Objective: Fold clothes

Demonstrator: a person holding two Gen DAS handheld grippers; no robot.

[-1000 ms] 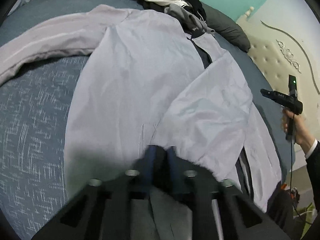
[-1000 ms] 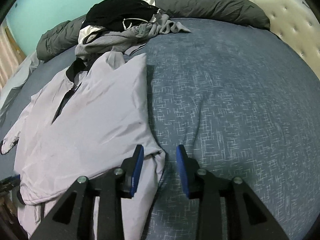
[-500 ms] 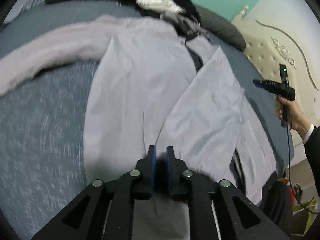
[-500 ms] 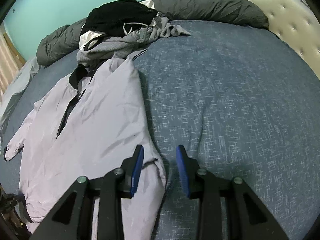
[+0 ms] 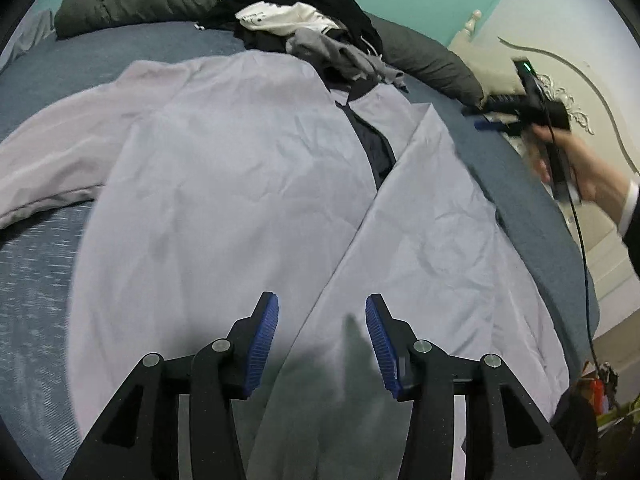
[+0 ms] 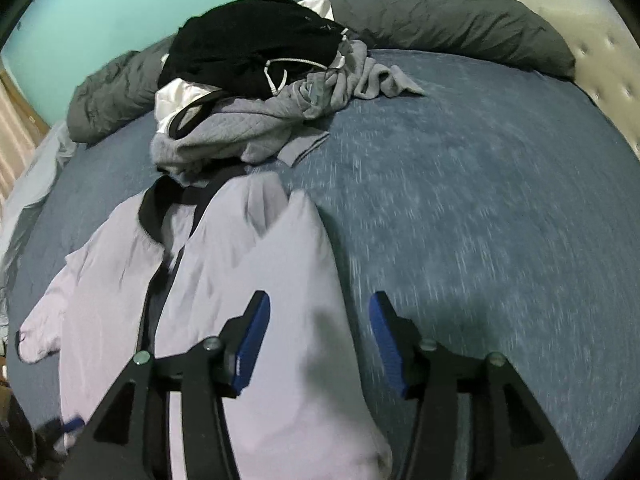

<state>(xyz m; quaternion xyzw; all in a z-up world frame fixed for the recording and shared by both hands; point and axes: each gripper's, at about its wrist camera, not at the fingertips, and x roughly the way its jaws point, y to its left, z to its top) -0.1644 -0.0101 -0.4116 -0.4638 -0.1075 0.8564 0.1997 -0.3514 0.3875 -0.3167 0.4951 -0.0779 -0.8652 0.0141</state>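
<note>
A pale lilac jacket [image 5: 240,184] with a dark collar lies spread on the blue bed [image 5: 36,280], one sleeve stretched to the left and its right front panel [image 5: 432,240] folded inward. My left gripper [image 5: 322,340] hovers over the jacket's lower front. Its jaws are opening and nothing is pinched between the blue pads. In the right wrist view the jacket [image 6: 248,280] lies at the left, and my right gripper [image 6: 320,340] hangs above its folded right edge. Those jaws are opening too and are free of cloth. The right gripper [image 5: 520,112] also shows in the left wrist view, held by a hand.
A heap of black, white and grey clothes [image 6: 256,80] sits beyond the jacket's collar. A dark grey duvet [image 6: 440,20] runs along the far edge under a teal wall. A cream padded headboard [image 6: 600,72] borders the right side. Bare blue bedcover [image 6: 480,220] spreads to the right.
My left gripper, shut on the jacket's cloth a second ago, has opened and let it go. The right gripper has widened and moved up along the jacket's right edge toward the collar.
</note>
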